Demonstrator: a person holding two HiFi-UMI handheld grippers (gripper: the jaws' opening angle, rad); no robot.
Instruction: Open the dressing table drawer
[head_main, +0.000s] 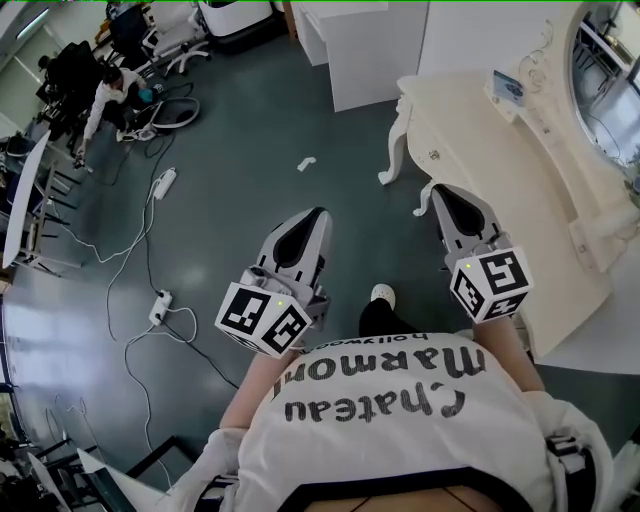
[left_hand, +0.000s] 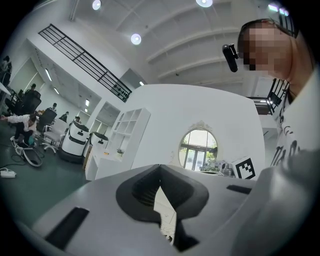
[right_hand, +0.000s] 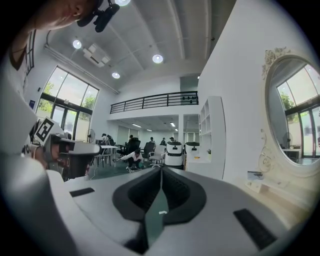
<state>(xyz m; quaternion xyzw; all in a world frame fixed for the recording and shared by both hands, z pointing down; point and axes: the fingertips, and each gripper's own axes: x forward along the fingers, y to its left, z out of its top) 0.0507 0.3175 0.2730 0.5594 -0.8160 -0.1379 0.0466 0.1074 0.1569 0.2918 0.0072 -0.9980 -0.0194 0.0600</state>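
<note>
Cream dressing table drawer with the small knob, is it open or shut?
Shut: the cream dressing table drawer sits flush with the curved front around it, with no part pulled outward.

The person's white shirt reads "Chateau Marmont" and, smaller, "hollywood".

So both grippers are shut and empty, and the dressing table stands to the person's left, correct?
No, only the side is wrong: the head view shows the dressing table on the person's right. The left gripper and right gripper are shut and empty.
</note>
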